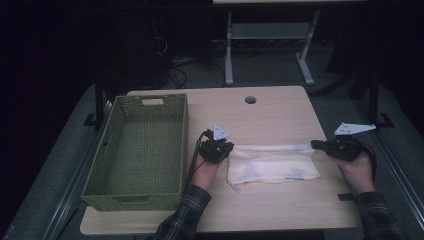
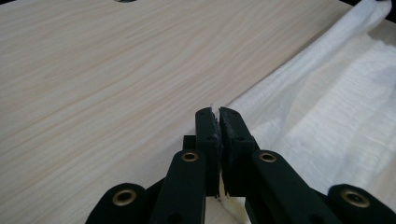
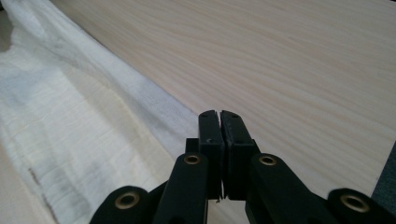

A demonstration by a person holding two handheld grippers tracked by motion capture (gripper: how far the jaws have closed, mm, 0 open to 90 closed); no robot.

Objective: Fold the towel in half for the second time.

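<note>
You've got one white, crinkled cloth (image 1: pixel 272 164), one green woven rectangular basket (image 1: pixel 140 150) and two grippers on the light wood-grain surface (image 1: pixel 270 112). The cloth lies right of the basket, near the surface's middle, its long axis running left-right betw. your two hands. Its far edge is bunched into a raised ridge stretched from gripper to gripper; the rest sags toward you onto the surface, w/ a short tail at the near left corner.

Your left gripper (image 1: pixel 223 146) sits at the cloth's far left corner, fingers (image 2: pixel 208 126) pressed together on a thin bit of white cloth, seen in the left gripper view. Your right gripper (image 1: pixel 316 144) is at the far right corner, fingers (image 3: pixel 209 128) closed; the cloth edge runs right up to them, and the taut ridge in the high view says they're pinching it.

The basket stands at the left, long axis near-far, a handle slot in its far wall. A round cable hole (image 1: pixel 250 100) sits at the surface's far edge. The room is dark: grey floor, a white desk frame (image 1: pixel 270 45) and cables beyond.
</note>
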